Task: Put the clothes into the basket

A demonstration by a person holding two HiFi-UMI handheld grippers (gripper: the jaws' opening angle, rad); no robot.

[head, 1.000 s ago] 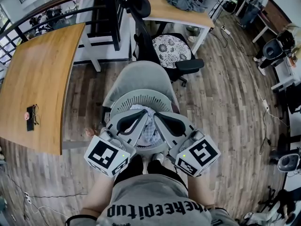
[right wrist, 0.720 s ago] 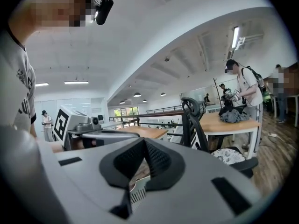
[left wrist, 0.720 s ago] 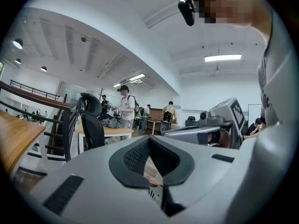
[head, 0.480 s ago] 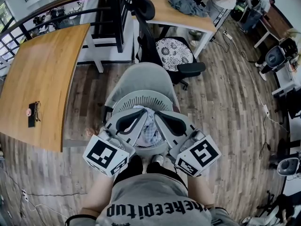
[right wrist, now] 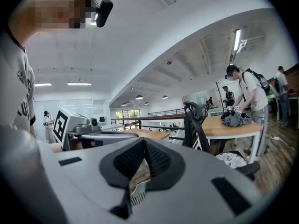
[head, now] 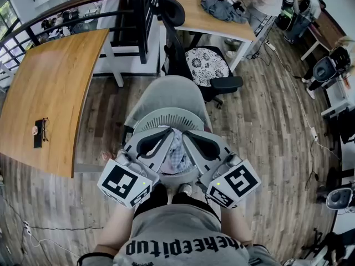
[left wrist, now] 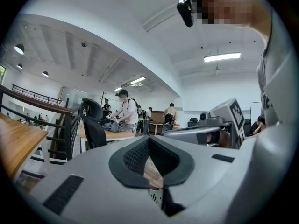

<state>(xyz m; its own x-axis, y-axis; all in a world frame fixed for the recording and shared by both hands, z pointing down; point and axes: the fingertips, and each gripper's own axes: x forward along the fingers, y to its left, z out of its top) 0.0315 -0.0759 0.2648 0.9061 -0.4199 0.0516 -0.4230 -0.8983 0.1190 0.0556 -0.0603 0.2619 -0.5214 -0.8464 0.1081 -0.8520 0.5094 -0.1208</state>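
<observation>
- A patterned pale garment [head: 176,151] is seen lying inside the grey slatted basket [head: 166,115], at the bottom middle of the head view, just in front of the person's feet.
- The left gripper [head: 166,134] and the right gripper [head: 188,137] are held side by side over the basket's near half, with the garment showing in the gap between them.
- The left gripper's [left wrist: 148,140] jaws are pressed together. Nothing is pinched; only floor and basket slats are glimpsed below the pads.
- The right gripper's [right wrist: 142,141] jaws are likewise pressed together on nothing.
- The basket's far rim is met by a grey chair [head: 166,93], so little room is left straight ahead.
- Beyond that, a black office chair [head: 205,62] with a patterned seat is parked at a wooden desk [head: 194,15].
- A heap of dark clothes [head: 222,7] is spread near that desk's far edge, and a person [right wrist: 247,94] is bent over it.
- On the left, a long wooden table [head: 50,93] is set, its near corner close to the basket.
- To the right, open plank floor [head: 260,126] is left free.
</observation>
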